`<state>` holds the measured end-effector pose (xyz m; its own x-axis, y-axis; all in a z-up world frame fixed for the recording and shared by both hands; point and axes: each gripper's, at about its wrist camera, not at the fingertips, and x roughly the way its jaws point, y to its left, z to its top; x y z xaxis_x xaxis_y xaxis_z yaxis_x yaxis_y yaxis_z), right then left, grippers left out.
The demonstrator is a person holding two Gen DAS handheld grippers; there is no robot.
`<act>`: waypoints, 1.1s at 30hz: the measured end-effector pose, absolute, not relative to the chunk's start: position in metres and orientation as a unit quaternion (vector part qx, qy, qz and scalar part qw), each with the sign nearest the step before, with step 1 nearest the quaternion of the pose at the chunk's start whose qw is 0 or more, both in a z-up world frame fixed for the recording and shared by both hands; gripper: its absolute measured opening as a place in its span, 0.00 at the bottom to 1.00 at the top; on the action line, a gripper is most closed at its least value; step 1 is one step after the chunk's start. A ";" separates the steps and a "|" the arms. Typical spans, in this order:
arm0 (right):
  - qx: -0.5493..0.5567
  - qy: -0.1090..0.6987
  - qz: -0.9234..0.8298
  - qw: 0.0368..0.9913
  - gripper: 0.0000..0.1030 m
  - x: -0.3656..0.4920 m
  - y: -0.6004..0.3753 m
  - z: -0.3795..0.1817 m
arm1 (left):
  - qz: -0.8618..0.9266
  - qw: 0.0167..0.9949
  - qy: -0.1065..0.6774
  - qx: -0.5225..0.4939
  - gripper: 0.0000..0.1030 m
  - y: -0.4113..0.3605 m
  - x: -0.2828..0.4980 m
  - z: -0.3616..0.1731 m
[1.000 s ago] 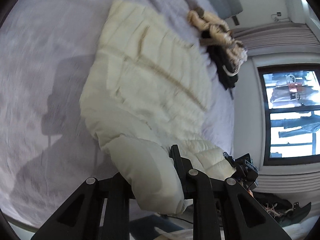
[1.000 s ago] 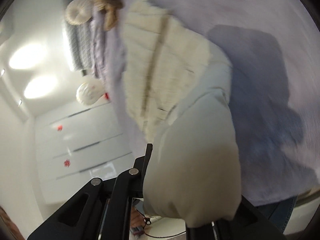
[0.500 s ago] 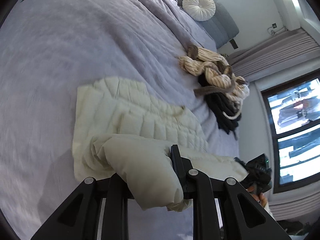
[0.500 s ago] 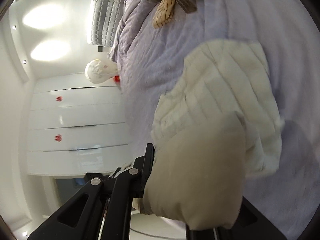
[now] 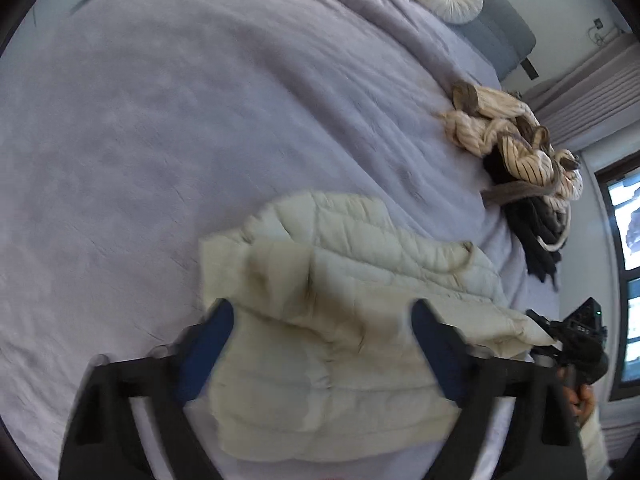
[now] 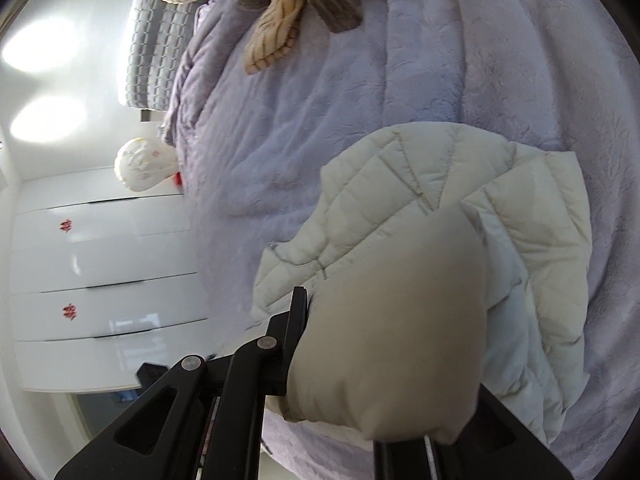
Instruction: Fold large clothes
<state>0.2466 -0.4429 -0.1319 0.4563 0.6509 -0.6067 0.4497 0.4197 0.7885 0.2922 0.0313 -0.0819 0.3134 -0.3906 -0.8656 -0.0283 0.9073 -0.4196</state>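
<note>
The left gripper (image 5: 320, 328) jaws have just opened wide, with the puffy cream jacket (image 5: 360, 280) lying loose between them on the bed (image 5: 200, 120). The right gripper (image 6: 392, 344) jaws pinch a jacket fold tight.

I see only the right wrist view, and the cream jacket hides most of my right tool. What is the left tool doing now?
Observer: The left tool is open; its jaws have just been opening. The cream jacket lies between its blue pads, but they do not press it.
Operator: Is anything else on the bed near that side?
Observer: A pile of striped and black clothes lies beyond the jacket, apart from it, toward a window.
Operator: Does my right tool show there?
Observer: Yes, the right tool shows at the jacket's corner, with a hand below it.
</note>
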 end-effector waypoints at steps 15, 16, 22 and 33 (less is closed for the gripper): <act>0.388 0.530 0.041 0.753 0.28 0.239 -0.457 -0.089 | -0.143 0.814 0.553 -0.103 0.51 -0.001 0.287 -0.087; 0.376 0.538 0.036 0.754 0.18 0.239 -0.456 -0.093 | -0.147 0.813 0.555 -0.094 0.51 -0.009 0.288 -0.094; 0.299 0.568 0.013 0.766 0.13 0.246 -0.448 -0.133 | -0.130 0.822 0.551 -0.061 0.51 -0.042 0.307 -0.131; 0.265 0.548 -0.010 0.793 0.09 0.310 -0.444 -0.177 | -0.093 0.843 0.525 -0.067 0.51 -0.037 0.365 -0.179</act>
<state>0.3099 -0.4440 -0.1773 0.3984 0.2746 -0.8751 0.3074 0.8589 0.4095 0.3652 -0.0366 -0.1790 0.4312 -0.2265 -0.8734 0.0864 0.9739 -0.2099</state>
